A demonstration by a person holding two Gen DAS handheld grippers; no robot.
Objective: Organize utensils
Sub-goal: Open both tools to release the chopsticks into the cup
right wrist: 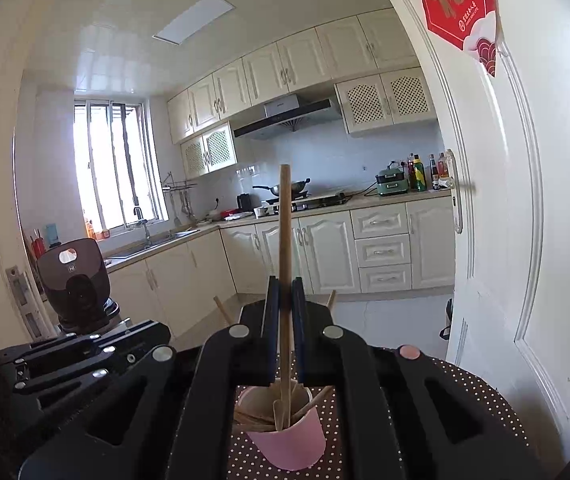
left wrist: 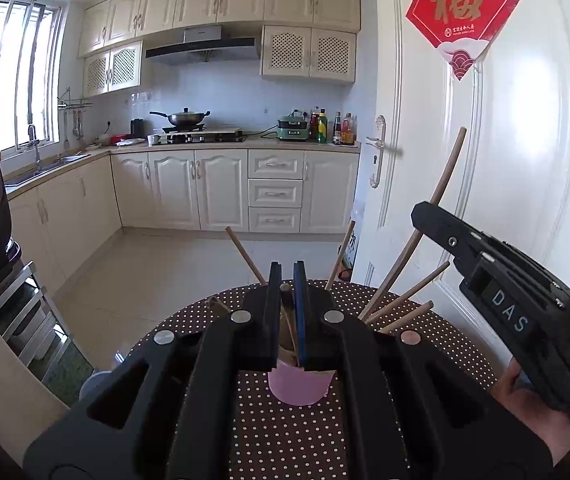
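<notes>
A pink cup (right wrist: 290, 440) stands on the dotted brown table (right wrist: 465, 392) and holds several wooden utensils. In the left wrist view the cup (left wrist: 299, 387) sits just below my left gripper (left wrist: 287, 280), whose jaws are nearly closed around the cup's rim or a utensil in it; I cannot tell which. Wooden handles (left wrist: 409, 292) fan out to the right. My right gripper (right wrist: 285, 292) is shut on a long wooden utensil (right wrist: 284, 240) that stands upright with its lower end inside the cup. The right gripper's body (left wrist: 505, 280) shows at the right of the left wrist view.
The round table's edge (left wrist: 189, 312) drops to a tiled kitchen floor. A white door (left wrist: 485, 160) stands close on the right. A dark appliance (right wrist: 77, 284) on a rack is at the left. Cabinets and a stove line the far wall.
</notes>
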